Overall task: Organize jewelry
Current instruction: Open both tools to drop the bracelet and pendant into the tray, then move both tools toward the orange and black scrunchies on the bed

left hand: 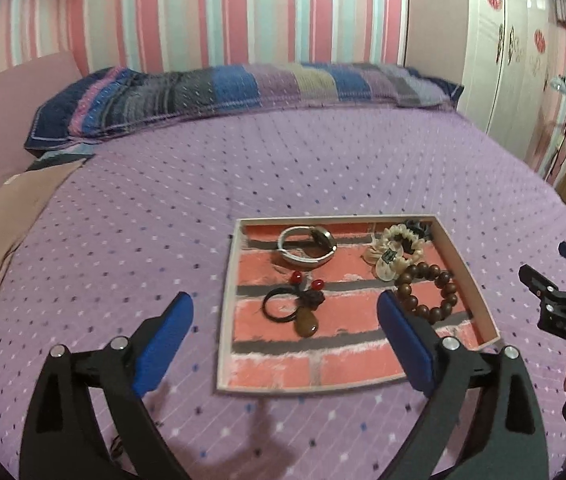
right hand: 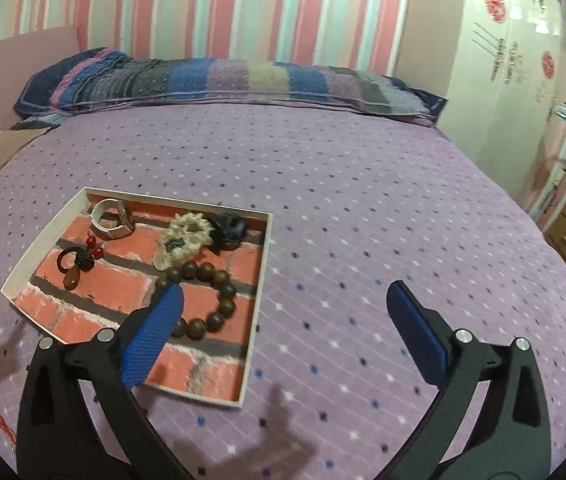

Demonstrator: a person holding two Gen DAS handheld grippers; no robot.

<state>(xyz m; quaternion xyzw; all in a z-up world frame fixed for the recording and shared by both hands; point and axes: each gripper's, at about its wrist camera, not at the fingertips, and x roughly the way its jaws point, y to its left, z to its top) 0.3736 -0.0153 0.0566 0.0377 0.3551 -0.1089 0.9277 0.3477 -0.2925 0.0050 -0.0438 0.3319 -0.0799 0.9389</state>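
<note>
On the purple bedspread (left hand: 163, 184) sits the tray (left hand: 227, 312); inside it lie a wooden bead bracelet (left hand: 429, 290) by the right edge and a white bangle (left hand: 307, 246) at the far edge. The left gripper (left hand: 285, 312) and right gripper (right hand: 285, 300) both hover spread wide, empty

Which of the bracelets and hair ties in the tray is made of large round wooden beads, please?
The brown wooden bead bracelet in the tray, nearest the right gripper. The white bangle is one smooth band, and the cream scrunchie is ruffled fabric.
</note>
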